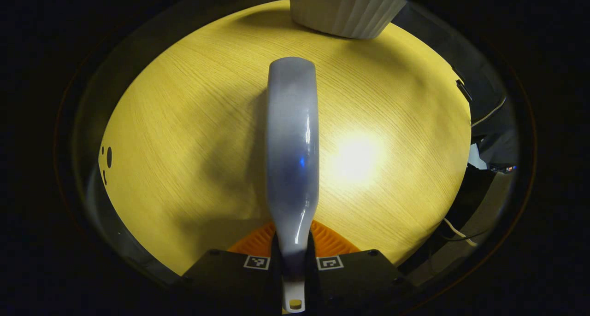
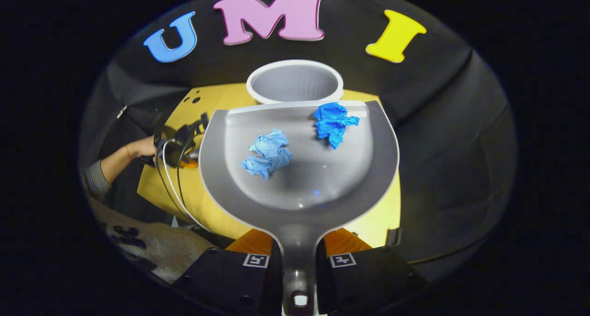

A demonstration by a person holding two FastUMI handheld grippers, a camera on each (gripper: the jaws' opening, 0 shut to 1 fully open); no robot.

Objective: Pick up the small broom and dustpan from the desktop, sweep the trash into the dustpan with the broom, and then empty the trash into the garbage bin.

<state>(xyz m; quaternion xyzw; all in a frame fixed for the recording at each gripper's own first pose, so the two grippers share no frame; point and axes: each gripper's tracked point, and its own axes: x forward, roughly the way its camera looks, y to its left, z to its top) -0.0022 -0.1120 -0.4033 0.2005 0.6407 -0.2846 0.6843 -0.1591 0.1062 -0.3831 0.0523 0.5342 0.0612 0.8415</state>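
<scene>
Your right gripper (image 2: 298, 260) pinches the dustpan (image 2: 299, 168) handle, two blue paper wads (image 2: 267, 155) inside, just before the bin (image 2: 295, 82). Your left gripper (image 1: 293, 260) pinches the broom (image 1: 292, 145).

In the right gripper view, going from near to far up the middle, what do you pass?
Right claw shut on the dustpan handle → pale blue paper wad → darker blue wad by the pan's front lip → white garbage bin → black cloth wall.
</scene>
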